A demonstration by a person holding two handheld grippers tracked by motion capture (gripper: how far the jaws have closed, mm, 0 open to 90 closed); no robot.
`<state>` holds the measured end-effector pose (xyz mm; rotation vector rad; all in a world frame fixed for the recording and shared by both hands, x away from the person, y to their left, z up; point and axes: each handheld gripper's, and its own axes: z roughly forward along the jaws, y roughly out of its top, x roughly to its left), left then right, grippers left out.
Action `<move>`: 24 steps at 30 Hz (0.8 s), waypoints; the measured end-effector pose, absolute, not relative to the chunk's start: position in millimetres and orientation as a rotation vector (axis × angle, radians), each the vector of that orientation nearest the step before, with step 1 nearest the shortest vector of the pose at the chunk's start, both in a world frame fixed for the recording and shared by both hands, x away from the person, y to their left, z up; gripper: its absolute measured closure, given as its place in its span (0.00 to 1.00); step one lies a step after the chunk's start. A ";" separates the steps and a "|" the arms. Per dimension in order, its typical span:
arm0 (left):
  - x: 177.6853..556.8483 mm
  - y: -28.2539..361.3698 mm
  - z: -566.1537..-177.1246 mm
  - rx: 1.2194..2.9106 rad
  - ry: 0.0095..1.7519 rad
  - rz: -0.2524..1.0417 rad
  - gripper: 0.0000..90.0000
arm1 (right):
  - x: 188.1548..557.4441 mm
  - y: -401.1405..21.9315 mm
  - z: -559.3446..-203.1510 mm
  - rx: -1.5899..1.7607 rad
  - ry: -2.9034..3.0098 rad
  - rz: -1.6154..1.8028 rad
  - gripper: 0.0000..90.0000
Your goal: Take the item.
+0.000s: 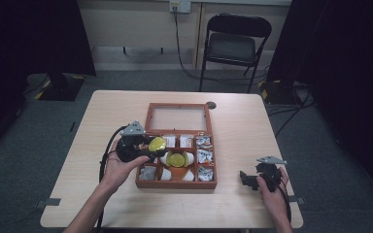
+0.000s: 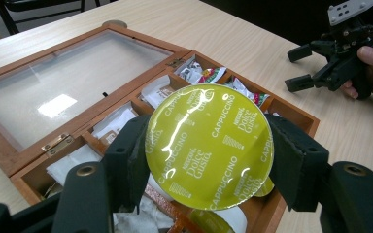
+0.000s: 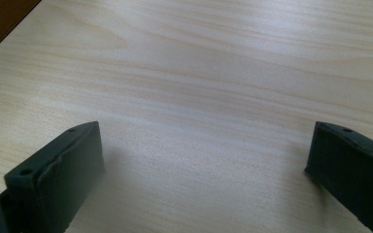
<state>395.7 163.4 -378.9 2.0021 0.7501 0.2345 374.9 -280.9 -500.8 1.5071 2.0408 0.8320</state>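
In the high view, the left claw (image 1: 151, 147) is seen clamped on a round yellow-green coffee capsule with a glossy foil lid (image 1: 157, 143), held just above the left-hand compartments of the open brown wooden box with a glass-panelled lid (image 1: 177, 185). A second yellow capsule (image 1: 177, 159) lies in a middle compartment among white sachets. The right claw (image 1: 246, 178) is rested low on the pale wooden tabletop (image 1: 243, 126), well apart from the box, with its jaws spread and nothing between them.

In the left gripper view, the capsule (image 2: 209, 145) is gripped at its rim, one black jaw pressed on each side, the printed foil face turned toward the camera. It is judged to be light and fairly stiff at the rim, but the foil is thin and easily dented or pierced, and the smooth plastic edge may slip if squeezed loosely. The hold is best kept across the widest part of the rim, never on the foil. The other gripper (image 2: 315, 65) is seen farther off, in a hand.

In the right gripper view, the two jaws are shown wide apart over bare tabletop (image 3: 199, 87), with nothing held.
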 end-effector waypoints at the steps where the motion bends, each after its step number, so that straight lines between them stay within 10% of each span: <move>1: 394.9 165.3 -377.8 2.004 0.752 0.244 0.42 | 374.8 -280.9 -500.8 1.507 2.042 0.831 0.00; 24: 399.0 193.1 -373.6 1.977 0.811 0.281 0.42 | 374.8 -280.9 -500.8 1.508 2.041 0.831 0.00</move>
